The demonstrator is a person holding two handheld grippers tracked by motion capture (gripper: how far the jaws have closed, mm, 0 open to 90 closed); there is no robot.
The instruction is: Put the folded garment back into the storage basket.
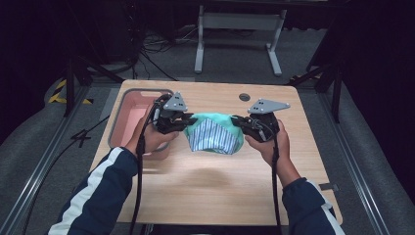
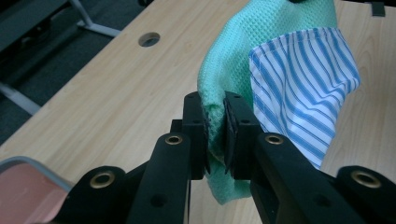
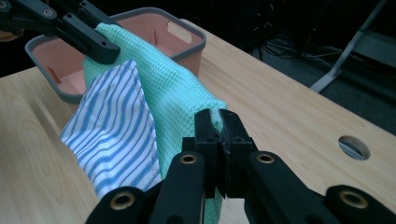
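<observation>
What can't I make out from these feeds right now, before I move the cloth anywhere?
- Inside of the pink bin: high view, its near part is covered by the left tool and hand; cut off at the corner in the left gripper view.
- Underside of the cloth: hidden by its own folds.
- Cloth edge between the right tool pads: buried in the grip.
- Table hole: too small to see into.

We see a light wooden table [image 1: 205,186] with a round hole [image 1: 244,97] near its far edge and a pink grey-rimmed bin [image 1: 128,117] on its left side; beyond the table stand a white metal frame [image 1: 235,29] and dark floor cables [image 1: 151,44], and off its far left corner lies yellow-black tape [image 1: 58,90]
</observation>
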